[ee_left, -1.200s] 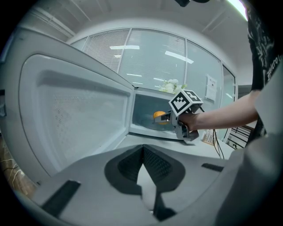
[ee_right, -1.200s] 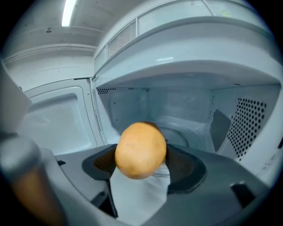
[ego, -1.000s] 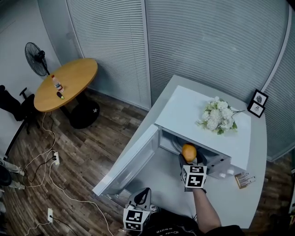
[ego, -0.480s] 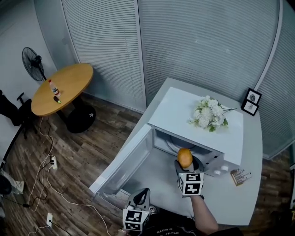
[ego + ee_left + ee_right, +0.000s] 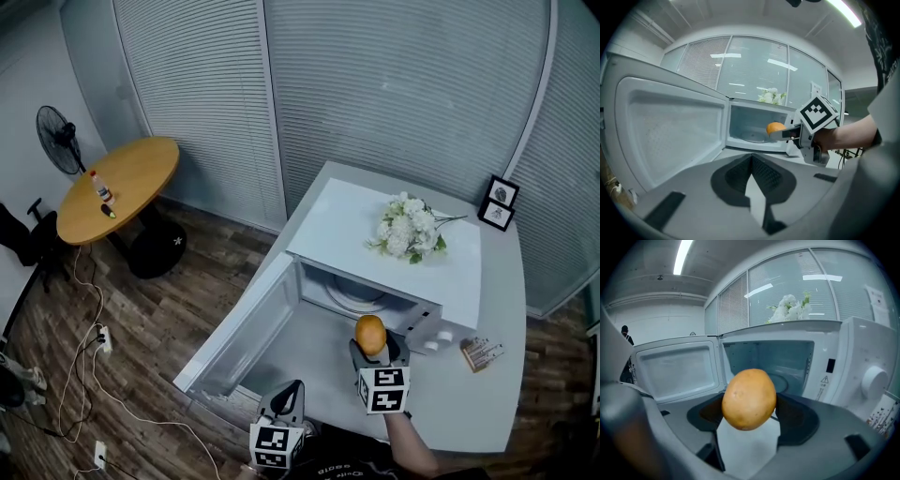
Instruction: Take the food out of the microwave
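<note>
Left gripper view shows your left gripper (image 5: 752, 161), jaws together and empty, well back from the microwave (image 5: 754, 119). Nearer it, your right gripper (image 5: 750, 414) is clamped on the food (image 5: 749, 398), which is smooth, tan and egg-shaped, long axis upright, bulging above the jaws. That food hangs just outside the microwave's open mouth, with the glossy white door (image 5: 675, 369) swung left.

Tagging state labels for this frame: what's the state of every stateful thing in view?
microwave door: swung fully open
microwave cavity: empty, turntable bare
potato: out of the cavity, held in the air in front of the opening
right tongs: shut on the potato
left tongs: shut, nothing between them, held low in front of the open door
</note>
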`<action>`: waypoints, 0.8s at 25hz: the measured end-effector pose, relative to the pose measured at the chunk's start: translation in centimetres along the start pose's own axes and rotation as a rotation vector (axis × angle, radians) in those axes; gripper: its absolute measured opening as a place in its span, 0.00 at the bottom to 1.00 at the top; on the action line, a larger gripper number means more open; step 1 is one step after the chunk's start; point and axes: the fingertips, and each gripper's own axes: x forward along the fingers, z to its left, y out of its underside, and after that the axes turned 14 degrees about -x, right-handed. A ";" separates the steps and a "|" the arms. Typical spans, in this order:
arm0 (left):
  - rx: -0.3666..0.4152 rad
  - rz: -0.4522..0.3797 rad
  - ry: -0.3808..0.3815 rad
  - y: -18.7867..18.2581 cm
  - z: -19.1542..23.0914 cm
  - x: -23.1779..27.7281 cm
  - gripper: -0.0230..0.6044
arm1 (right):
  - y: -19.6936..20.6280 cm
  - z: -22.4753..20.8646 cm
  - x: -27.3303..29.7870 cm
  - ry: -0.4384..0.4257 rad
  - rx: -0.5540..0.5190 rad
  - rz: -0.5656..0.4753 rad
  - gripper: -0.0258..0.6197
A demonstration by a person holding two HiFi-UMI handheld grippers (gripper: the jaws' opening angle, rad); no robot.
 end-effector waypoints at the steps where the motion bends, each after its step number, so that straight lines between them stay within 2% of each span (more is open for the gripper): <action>1: 0.000 -0.003 0.003 -0.1 -0.2 0.1 0.05 | 0.2 -0.1 -0.3 0.004 0.004 -0.001 0.56; 20: 0.035 -0.007 0.062 0.2 -3.2 1.8 0.05 | 4.4 0.0 -6.1 0.038 0.029 0.012 0.56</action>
